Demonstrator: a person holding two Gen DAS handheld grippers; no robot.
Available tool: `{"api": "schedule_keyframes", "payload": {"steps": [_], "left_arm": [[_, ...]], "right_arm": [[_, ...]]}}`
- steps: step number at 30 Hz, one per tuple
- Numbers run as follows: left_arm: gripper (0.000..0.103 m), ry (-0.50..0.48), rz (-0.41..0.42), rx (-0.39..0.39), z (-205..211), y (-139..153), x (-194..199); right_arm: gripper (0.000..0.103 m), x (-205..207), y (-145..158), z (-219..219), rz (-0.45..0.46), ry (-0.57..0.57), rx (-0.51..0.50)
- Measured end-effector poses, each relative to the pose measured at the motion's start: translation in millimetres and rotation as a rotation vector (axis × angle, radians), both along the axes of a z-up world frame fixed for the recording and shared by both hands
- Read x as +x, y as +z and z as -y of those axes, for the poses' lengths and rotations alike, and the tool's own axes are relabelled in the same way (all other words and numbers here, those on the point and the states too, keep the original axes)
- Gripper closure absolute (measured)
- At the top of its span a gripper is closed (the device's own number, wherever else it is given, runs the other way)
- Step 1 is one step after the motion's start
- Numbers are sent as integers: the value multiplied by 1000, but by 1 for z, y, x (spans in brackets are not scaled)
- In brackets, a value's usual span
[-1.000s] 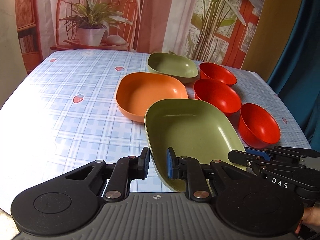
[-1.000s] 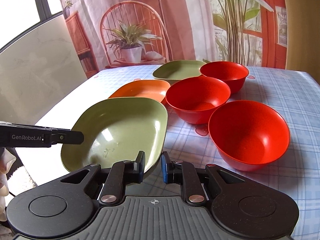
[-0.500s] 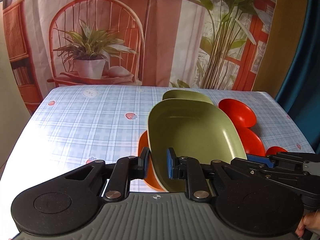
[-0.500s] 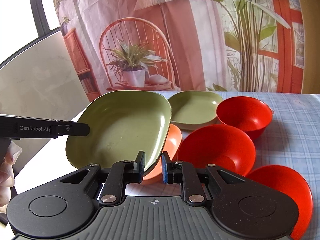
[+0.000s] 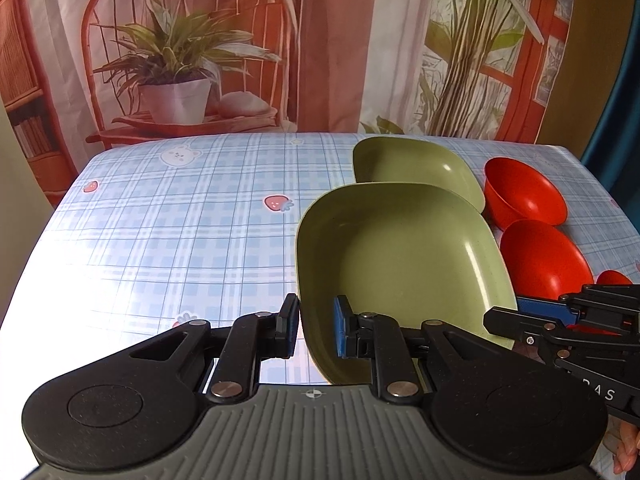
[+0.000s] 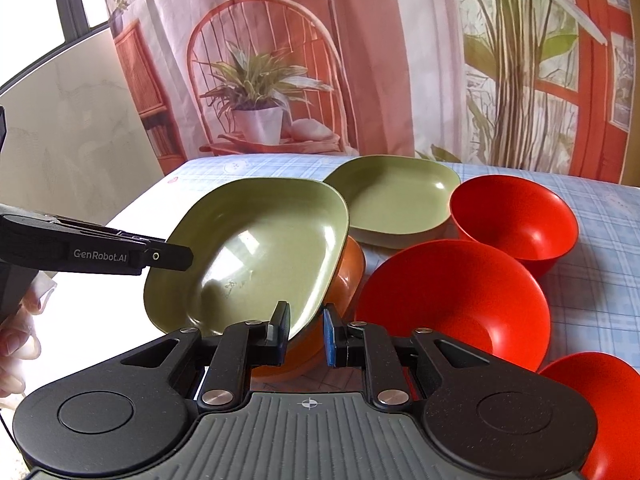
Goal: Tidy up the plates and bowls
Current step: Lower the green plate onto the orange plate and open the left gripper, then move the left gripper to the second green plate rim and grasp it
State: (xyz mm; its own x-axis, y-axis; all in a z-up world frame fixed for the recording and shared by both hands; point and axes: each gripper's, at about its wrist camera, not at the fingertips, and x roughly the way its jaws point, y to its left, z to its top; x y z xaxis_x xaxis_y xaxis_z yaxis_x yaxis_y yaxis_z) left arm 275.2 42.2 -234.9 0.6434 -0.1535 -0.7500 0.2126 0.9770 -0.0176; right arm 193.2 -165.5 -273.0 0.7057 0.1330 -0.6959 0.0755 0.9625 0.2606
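Tabletop [image 5: 168,232]: checked cloth; carries all the dishes, which are grouped on its right half.
Change: a second ago the held green plate [image 6: 256,252] lay flat on the tabletop in front of the orange plate [image 6: 352,268]. It is now lifted, tilted and partly over the orange plate, so a stacking step is judged to be under way.
Left gripper [image 5: 316,328]: jaws closed on the near-left rim of the held green plate.
Right gripper [image 6: 306,332]: jaws astride the near-right rim and apparently clamping it (contact on the outer side is not fully visible).
Second green plate [image 6: 396,204]: rests farther back, behind the orange plate.
Red bowls: far [image 6: 516,220], middle [image 6: 452,304], near [image 6: 600,404]; unstacked, in a row to the right.
Obstruction: the middle red bowl sits just beside the orange plate and could catch the plate's right edge on lowering.
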Motion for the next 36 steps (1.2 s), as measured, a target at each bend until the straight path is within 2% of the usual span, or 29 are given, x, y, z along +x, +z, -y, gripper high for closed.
{"api": "schedule_keyframes", "payload": {"steps": [13, 22, 28, 32, 36], "left_arm": [[83, 6, -4, 22, 0, -4, 3], [83, 48, 20, 9, -10, 6, 5], [83, 58, 56, -11, -5, 25, 24], [83, 48, 73, -32, 9, 36, 45], [83, 42, 59, -67, 26, 32, 71]], "right_arm": [[82, -2, -2, -2, -14, 5, -20], [81, -1, 12, 5, 14, 8, -40], [82, 23, 34, 22, 41, 38, -90], [84, 45, 39, 43, 42, 16, -114], [86, 59, 24, 66, -11, -38, -20]]}}
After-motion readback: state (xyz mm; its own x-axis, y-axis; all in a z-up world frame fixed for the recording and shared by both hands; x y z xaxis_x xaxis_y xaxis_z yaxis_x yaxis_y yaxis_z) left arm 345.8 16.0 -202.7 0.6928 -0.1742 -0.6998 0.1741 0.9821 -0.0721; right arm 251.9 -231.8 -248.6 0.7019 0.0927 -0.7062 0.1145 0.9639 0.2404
